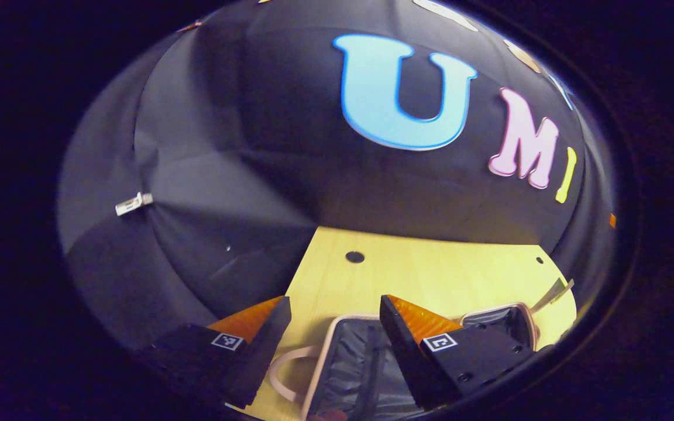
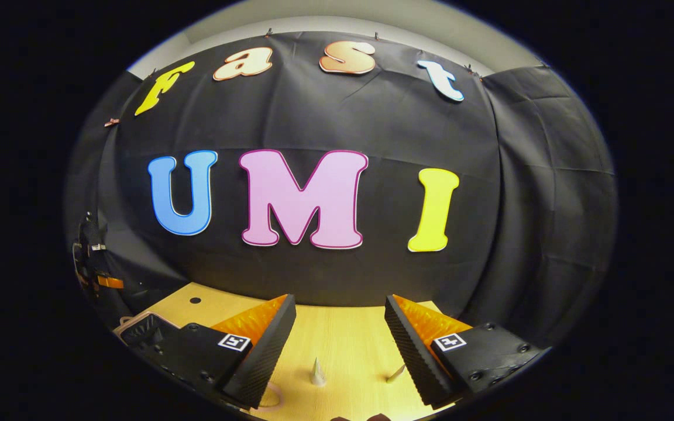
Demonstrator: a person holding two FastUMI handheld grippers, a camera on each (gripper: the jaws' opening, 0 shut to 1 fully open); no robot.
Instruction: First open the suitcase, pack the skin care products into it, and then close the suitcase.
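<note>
left gripper (image 1: 335,318) jaws apart, empty, above open suitcase (image 1: 351,365) on tabletop (image 1: 430,275); long axis unclear | lining dark, loop handle leftward | no legible writing | right gripper (image 2: 340,318) jaws apart, empty | suitcase corner far left

Left gripper (image 1: 334,310) spread wide above the open suitcase (image 1: 348,362) on the table (image 1: 430,275)

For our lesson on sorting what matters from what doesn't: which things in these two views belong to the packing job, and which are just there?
Belonging to the job:
- suitcase, lying open on the table, dark lining showing
- left gripper, fingers apart above it
- right gripper, fingers apart, holding nothing

Just there:
- wooden table
- two small pale pointed items on the table; too small to identify
</note>
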